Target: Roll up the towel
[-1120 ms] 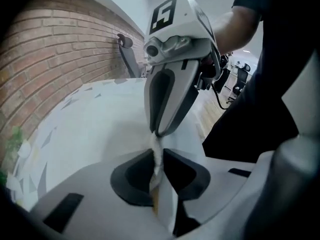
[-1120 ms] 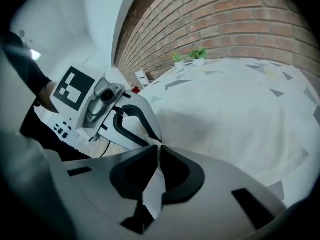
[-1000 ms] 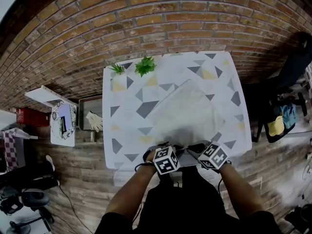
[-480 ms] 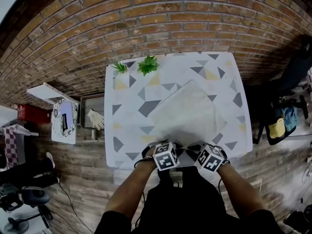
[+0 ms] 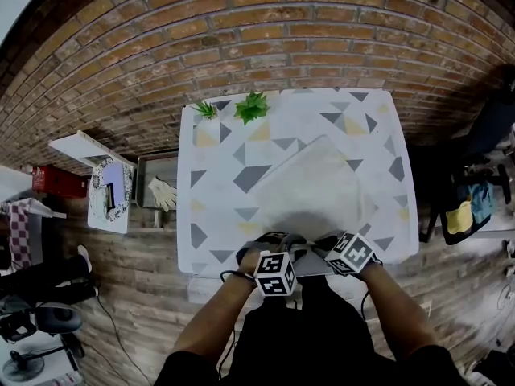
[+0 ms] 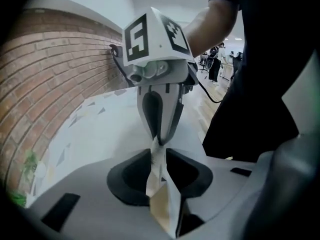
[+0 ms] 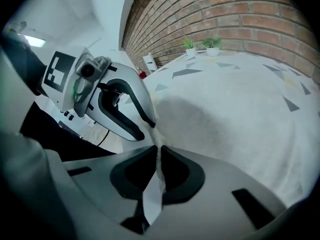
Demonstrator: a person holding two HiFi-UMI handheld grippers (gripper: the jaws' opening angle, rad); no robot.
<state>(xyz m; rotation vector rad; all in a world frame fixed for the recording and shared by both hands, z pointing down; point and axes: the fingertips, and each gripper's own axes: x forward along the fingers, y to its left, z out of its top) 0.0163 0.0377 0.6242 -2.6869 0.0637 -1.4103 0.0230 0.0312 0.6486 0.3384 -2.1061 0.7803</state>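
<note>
Triangle-patterned table with 2 plants and 1 towel

The table [image 5: 208, 215] has a white top printed with grey and yellow triangles. At its far left corner stand 2 small green plants, a bushier plant [image 5: 252, 107] beside a thinner plant [image 5: 206, 109]. A pale towel [image 5: 310, 185] lies diagonally across the middle, its near corner raised off the top.

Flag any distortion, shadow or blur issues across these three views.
Head view: heavy fisheye bows the brick wall and the table edges; a soft shadow dims the near end of the towel. Left gripper view: dark rounded corners; the towel fold up close is out of focus. Right gripper view: same dark corners; the towel is evenly lit, the far plants small and soft.
</note>
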